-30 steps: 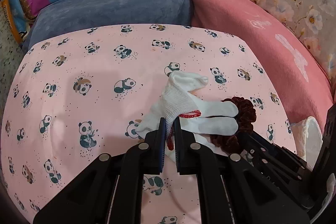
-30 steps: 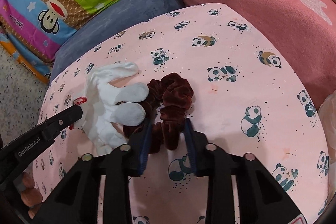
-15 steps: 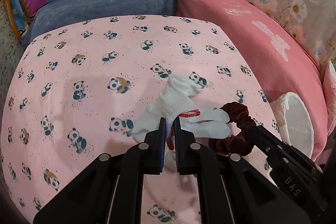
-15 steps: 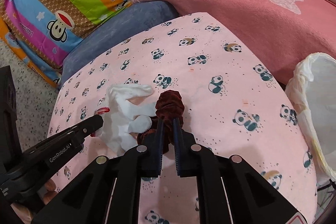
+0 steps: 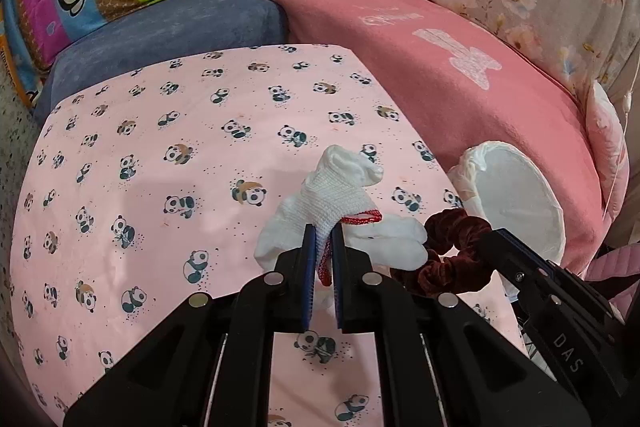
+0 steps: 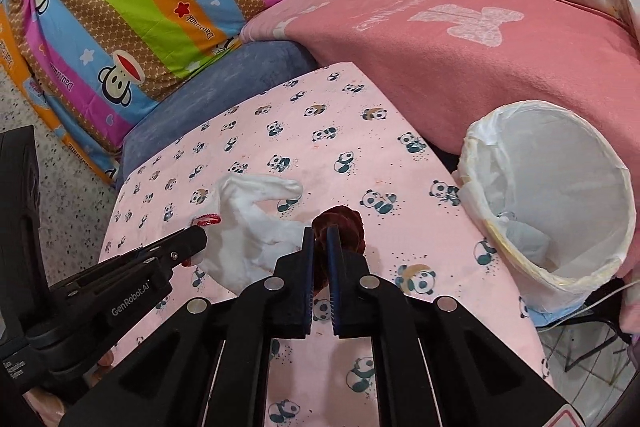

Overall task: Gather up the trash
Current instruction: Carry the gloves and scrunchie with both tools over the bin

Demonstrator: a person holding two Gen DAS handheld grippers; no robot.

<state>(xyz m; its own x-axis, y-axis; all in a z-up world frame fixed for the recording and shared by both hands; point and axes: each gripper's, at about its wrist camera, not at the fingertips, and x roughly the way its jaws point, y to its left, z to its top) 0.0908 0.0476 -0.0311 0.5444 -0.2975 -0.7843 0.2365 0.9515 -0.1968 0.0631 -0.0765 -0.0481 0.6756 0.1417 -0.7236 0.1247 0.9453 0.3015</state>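
A: Holding the glove [image 5: 340, 195] in my left gripper [image 5: 322, 251]; jaws clamped on the knit cuff by its red trim, fingers of the glove hanging off both sides above the panda sheet [image 5: 168, 155].

B: Right side?

A: My right gripper [image 6: 319, 247] is closed on the scrunchie [image 6: 344, 223], dark red velvet bunched between the pads. In the left view the scrunchie sits just right of the glove, touching its fingertips.

B: Are both clear of the sheet?

A: Cannot tell for certain; the glove looks lifted, its lower folds are hidden behind my jaws.

B: Bin?

A: Bin [image 6: 624, 187], white liner, at the right edge of the sheet, against the pink blanket [image 6: 440, 67]. Some crumpled scraps at its bottom. Both items are near it, not over it.
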